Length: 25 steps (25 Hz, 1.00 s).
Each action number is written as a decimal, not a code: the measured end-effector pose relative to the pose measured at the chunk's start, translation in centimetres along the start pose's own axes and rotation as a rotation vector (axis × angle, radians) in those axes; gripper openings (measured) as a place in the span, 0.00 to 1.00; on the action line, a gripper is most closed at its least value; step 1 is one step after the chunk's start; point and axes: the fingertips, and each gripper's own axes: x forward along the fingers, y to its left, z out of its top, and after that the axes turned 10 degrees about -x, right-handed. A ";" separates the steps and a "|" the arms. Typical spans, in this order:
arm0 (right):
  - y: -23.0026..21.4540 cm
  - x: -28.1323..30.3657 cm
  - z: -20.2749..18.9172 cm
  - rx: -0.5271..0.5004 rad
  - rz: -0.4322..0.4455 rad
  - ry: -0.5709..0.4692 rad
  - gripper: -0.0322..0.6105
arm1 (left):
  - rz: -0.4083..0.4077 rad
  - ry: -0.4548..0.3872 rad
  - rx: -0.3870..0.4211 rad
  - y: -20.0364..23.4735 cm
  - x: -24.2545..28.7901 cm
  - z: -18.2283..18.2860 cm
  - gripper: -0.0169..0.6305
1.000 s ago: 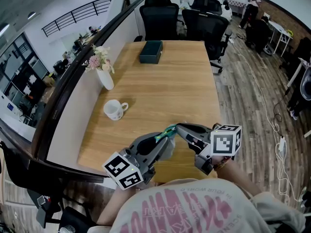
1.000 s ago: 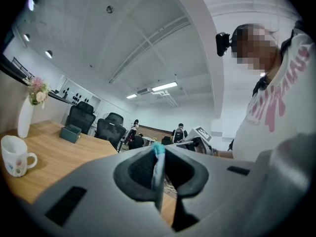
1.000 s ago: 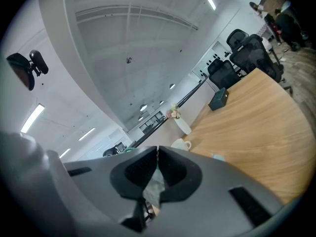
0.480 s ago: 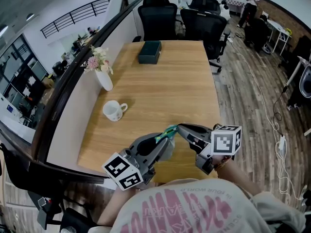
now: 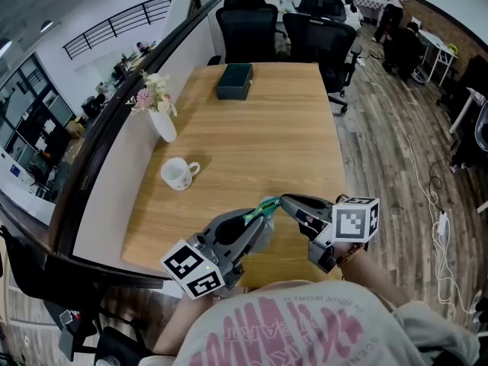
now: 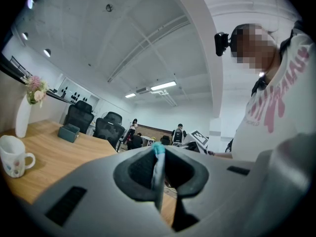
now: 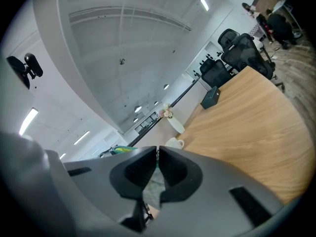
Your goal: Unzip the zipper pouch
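Note:
The zipper pouch (image 5: 262,221), grey with a teal-green top edge, hangs in the air between my two grippers over the near edge of the wooden table (image 5: 267,128). My left gripper (image 5: 254,216) is shut on the pouch's teal-edged end, seen as a strip of fabric (image 6: 157,168) clamped between its pads. My right gripper (image 5: 281,200) meets it from the right and is shut on a thin piece at the pouch's top, the zipper pull as far as I can tell. Grey pouch fabric (image 7: 153,185) hangs below the right gripper's (image 7: 157,153) closed jaws.
A white mug (image 5: 179,174) stands left of centre on the table, and a white vase with flowers (image 5: 162,120) near the left edge. A dark box (image 5: 235,81) lies at the far end. Black office chairs (image 5: 252,29) stand beyond the table.

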 end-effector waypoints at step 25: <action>-3.3 -1.6 -0.9 0.025 -0.126 0.005 0.06 | -0.033 -0.046 -0.012 -0.2 -0.7 1.2 0.09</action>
